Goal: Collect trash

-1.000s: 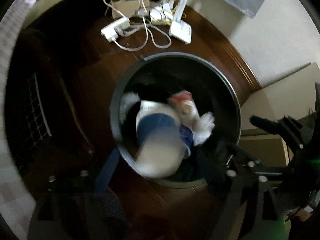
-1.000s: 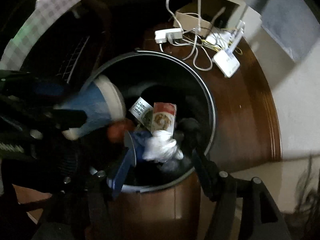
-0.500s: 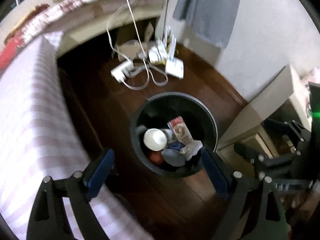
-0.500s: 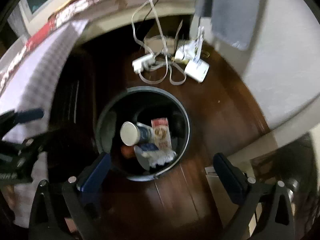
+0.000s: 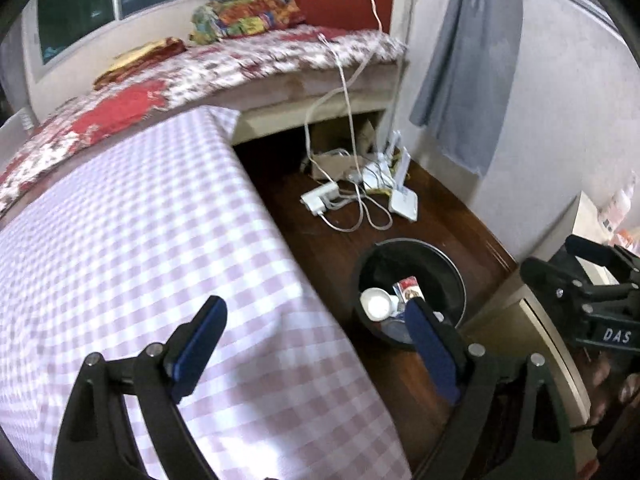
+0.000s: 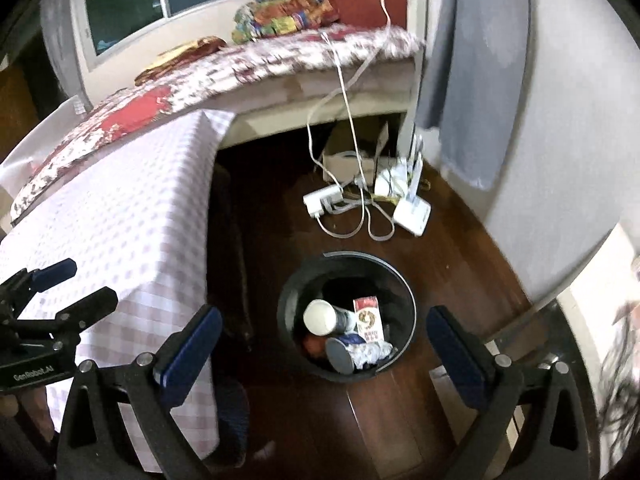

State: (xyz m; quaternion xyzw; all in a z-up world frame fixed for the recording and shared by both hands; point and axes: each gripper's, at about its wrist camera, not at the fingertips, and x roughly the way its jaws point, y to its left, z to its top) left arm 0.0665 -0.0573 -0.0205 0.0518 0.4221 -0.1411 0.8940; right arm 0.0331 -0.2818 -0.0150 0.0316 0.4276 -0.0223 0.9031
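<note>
Down on the dark wooden floor (image 6: pixel 460 264) stands the round black trash bin (image 6: pixel 288 312), just beside the table draped in a pink-and-white checked cloth (image 5: pixel 132 240). Inside the bin lies the collected trash: a cup (image 6: pixel 322 317) on its side with its pale base facing up, a red-and-white carton (image 6: pixel 367 318) next to it, a crumpled white wrapper (image 6: pixel 370 354) below that, and something orange (image 6: pixel 314 346) low at the edge, too dim to name. The left gripper (image 5: pixel 316 344) hangs over the corner of the table with its blue-padded fingers (image 5: pixel 198 346) spread wide and nothing between them; past its right finger, the bin (image 5: pixel 448 264) and the cup (image 5: pixel 376 303) show in that view too. The right gripper (image 6: pixel 320 354) is held above the bin, fingers (image 6: pixel 188 350) likewise wide apart and empty, the bin framed in the gap between them. Each gripper appears at the edge of the other's view: the right one (image 5: pixel 584 280) at the far right, the left one (image 6: pixel 56 292) at the far left over the cloth. Beyond the bin, a white power strip (image 6: pixel 322 200), a white router (image 6: pixel 412 214) and a tangle of white cables (image 6: pixel 360 216) lie on the floor near a cardboard box (image 6: pixel 344 160). Behind them runs a bed with a red floral cover (image 5: pixel 248 64), and a grey cloth (image 5: pixel 468 64) hangs against the wall.
</note>
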